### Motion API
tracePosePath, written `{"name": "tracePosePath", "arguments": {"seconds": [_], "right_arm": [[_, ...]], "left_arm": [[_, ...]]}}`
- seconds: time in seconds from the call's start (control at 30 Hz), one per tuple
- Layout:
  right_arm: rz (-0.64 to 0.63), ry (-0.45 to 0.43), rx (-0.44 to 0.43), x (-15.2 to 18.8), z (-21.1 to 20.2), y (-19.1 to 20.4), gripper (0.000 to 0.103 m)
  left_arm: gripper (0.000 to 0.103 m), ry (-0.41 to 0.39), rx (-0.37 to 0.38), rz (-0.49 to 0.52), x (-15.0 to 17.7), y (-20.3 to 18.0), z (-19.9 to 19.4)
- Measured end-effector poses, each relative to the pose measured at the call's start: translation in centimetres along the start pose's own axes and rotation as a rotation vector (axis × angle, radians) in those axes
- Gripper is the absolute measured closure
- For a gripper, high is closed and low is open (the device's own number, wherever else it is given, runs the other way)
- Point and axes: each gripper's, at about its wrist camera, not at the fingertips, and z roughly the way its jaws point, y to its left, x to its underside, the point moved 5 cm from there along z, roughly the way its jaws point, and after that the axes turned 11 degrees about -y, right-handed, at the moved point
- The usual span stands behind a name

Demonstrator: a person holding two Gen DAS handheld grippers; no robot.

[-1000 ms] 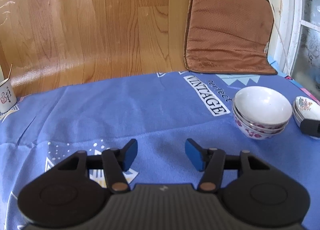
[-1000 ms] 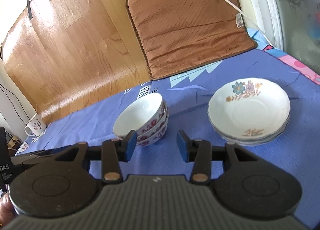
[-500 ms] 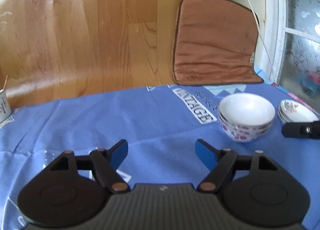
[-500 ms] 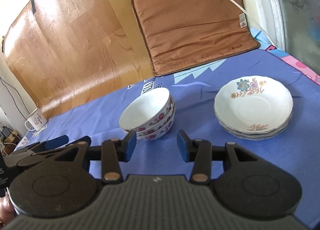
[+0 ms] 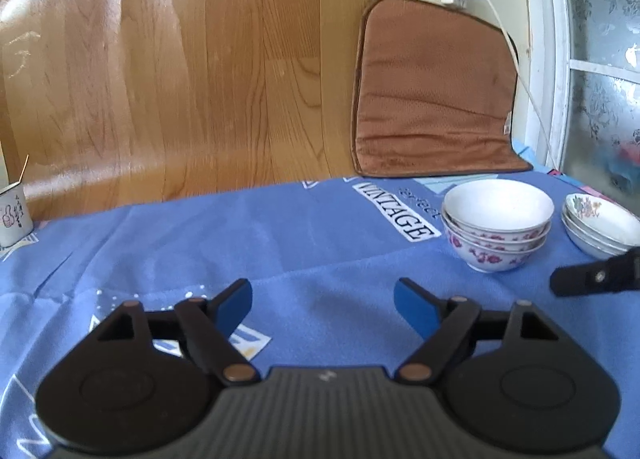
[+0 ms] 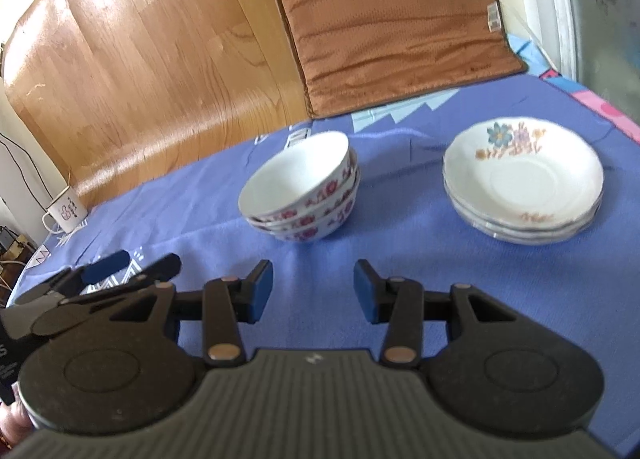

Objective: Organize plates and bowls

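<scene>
A stack of white bowls (image 6: 306, 195) with pink flowers stands on the blue cloth; it also shows in the left wrist view (image 5: 496, 225). To its right is a stack of white floral plates (image 6: 524, 183), seen at the right edge of the left wrist view (image 5: 600, 227). My left gripper (image 5: 322, 305) is open and empty, low over the cloth, left of and nearer than the bowls. My right gripper (image 6: 313, 291) is open and empty, short of both stacks. The left gripper shows in the right wrist view (image 6: 116, 265) at the lower left.
A blue printed cloth (image 5: 280, 247) covers the table. A white mug (image 6: 64, 213) stands at the far left; it also shows in the left wrist view (image 5: 12, 211). A brown cushion (image 5: 432, 99) leans on the wall behind. A wooden panel (image 5: 180, 71) backs the table.
Both grippers have drawn back from the stacks and risen a little. The left gripper's jaws have opened wider. The bowls and plates have not moved.
</scene>
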Motion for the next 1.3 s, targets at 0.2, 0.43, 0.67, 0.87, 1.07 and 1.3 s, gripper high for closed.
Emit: {"name": "tracePosePath", "arguments": {"seconds": [0.2, 0.43, 0.67, 0.87, 1.07, 1.3], "right_arm": [[-0.003, 0.030, 0.016, 0.7, 0.5, 0.1, 0.055], [-0.010, 0.039, 0.027, 1.0, 0.8, 0.2, 0.049], [0.024, 0.042, -0.007, 1.0, 0.9, 0.2, 0.033], [0.001, 0.038, -0.043, 1.4, 0.9, 0.8, 0.019], [0.009, 0.008, -0.059, 1.5, 0.7, 0.7, 0.017], [0.104, -0.024, -0.079, 1.3, 0.5, -0.2, 0.017]], "left_arm": [[0.019, -0.096, -0.010, 0.010, -0.5, 0.0, -1.3], [0.007, -0.134, -0.008, 0.031, -0.9, -0.5, -1.8], [0.000, -0.084, 0.022, -0.018, -0.9, -0.1, -1.7], [0.000, -0.066, 0.059, -0.058, -0.8, 0.1, -1.5], [0.000, -0.096, 0.083, -0.052, -0.7, -0.2, -1.8], [0.000, -0.129, 0.102, -0.067, -0.7, -0.3, -2.2]]}}
